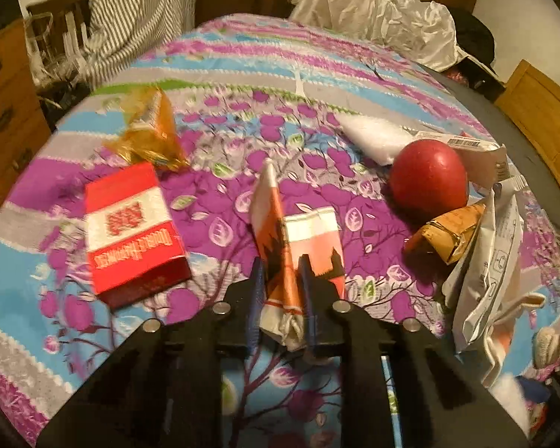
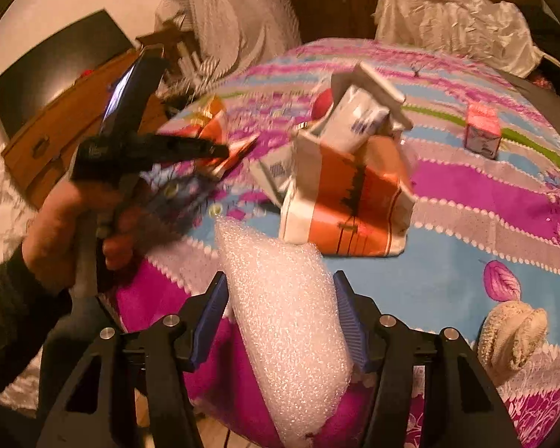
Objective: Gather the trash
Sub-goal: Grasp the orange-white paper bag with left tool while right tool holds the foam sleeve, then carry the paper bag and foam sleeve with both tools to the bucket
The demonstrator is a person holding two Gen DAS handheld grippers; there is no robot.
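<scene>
Bright purple and blue flowers cover the bed blanket (image 1: 242,56) that carries all the trash. From the left wrist view, the left gripper (image 1: 280,280) pinches a crumpled orange and white wrapper (image 1: 298,239) near the blanket's near edge. A red box (image 1: 134,231) lies toward the left edge and a red ball (image 1: 427,175) toward the right.

From the right wrist view, the right gripper (image 2: 280,313) squeezes a white foam sheet (image 2: 283,321) at the near edge. It looks light and squashy, so holding its middle seems best.
</scene>
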